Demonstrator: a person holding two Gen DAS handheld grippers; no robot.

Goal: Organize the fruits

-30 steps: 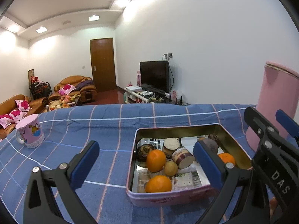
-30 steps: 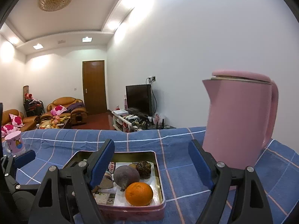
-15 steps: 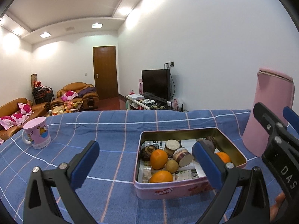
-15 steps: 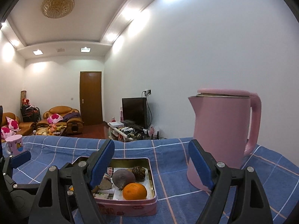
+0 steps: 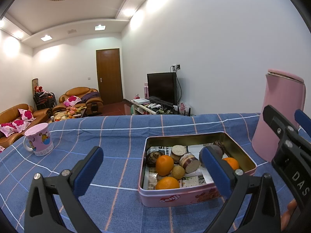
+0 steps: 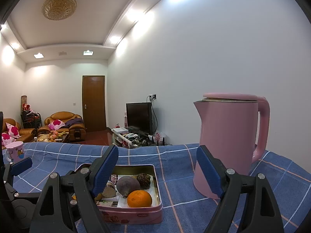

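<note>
A pink tin [image 5: 175, 198] lined with paper sits on the blue checked tablecloth [image 5: 116, 132]. It holds three oranges [image 5: 164, 165], a small brownish-green fruit [image 5: 178, 171], a purple round fruit [image 6: 127, 185], a dark knobbly fruit [image 6: 143, 180] and brown cut round pieces [image 5: 189, 162]. My left gripper [image 5: 151, 169] hovers open just short of the tin, nothing between its blue pads. My right gripper [image 6: 157, 163] is open and empty too, near the tin's right end [image 6: 158, 203]; its orange [image 6: 139, 199] lies close in front. It shows at the right edge of the left wrist view.
A tall pink kettle [image 6: 229, 145] stands right of the tin, near my right gripper's right finger. A pink mug [image 5: 38, 141] sits far left on the cloth. Past the table's far edge are a TV, sofas and a door.
Both grippers have drawn back from the tin, which now looks smaller and farther. The kettle has slid toward the middle of the right view. Both pairs of jaws stay open.
</note>
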